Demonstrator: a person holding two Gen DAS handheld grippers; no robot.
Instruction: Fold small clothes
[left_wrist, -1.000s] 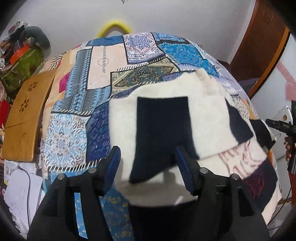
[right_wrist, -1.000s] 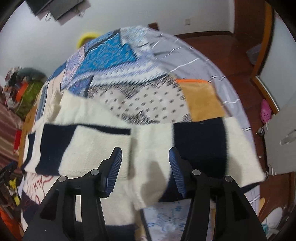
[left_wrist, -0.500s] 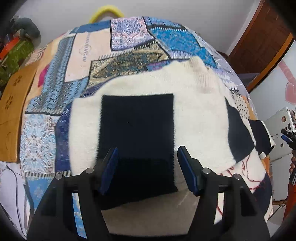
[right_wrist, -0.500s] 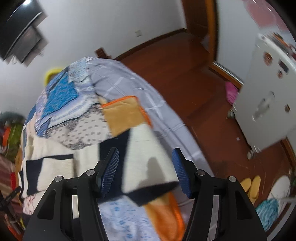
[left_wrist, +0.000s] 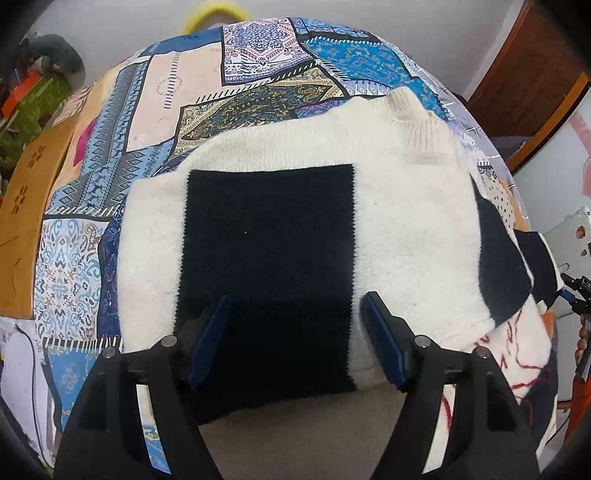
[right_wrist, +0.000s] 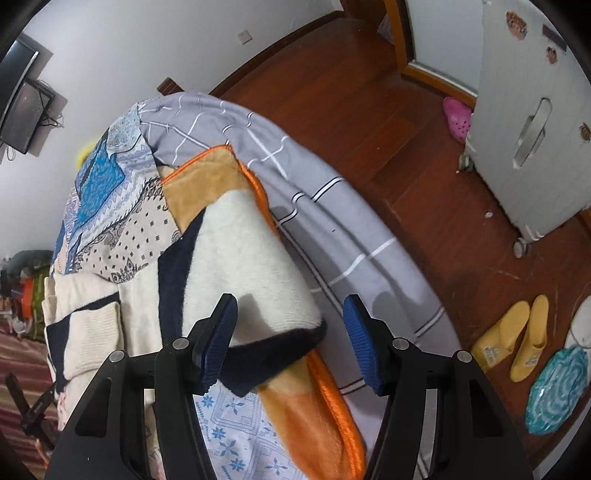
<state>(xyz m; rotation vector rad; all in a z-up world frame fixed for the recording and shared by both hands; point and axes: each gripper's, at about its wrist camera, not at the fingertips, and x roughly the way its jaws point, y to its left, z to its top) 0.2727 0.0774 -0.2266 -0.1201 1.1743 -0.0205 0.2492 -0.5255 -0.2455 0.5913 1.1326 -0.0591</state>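
Note:
A cream sweater (left_wrist: 406, 221) with navy blocks lies spread on the patchwork bedspread (left_wrist: 147, 110). Its folded-in sleeve shows as a navy panel (left_wrist: 269, 236) lying flat on the sweater's body. My left gripper (left_wrist: 295, 332) hovers close over the panel's near end. Its jaws are opening, and the pads do not press the cloth between them. In the right wrist view the other sleeve (right_wrist: 243, 266), cream with a navy cuff, lies stretched toward the bed's right edge. My right gripper (right_wrist: 290, 332) stands open just above that cuff and grips nothing.
A wooden board (left_wrist: 26, 221) borders the bed on the left. A second garment with red markings (left_wrist: 517, 350) lies under the sweater's near right. An orange blanket (right_wrist: 325, 398) and grey checked sheet (right_wrist: 332, 206) hang off the bed's right side. Yellow slippers (right_wrist: 517, 332) and a white cabinet (right_wrist: 535, 110) stand on the floor.
The sleeve that hung between my left fingers now lies flat on the sweater, and those jaws stand wider. The right gripper swung out from the sweater's middle to the far sleeve's cuff.

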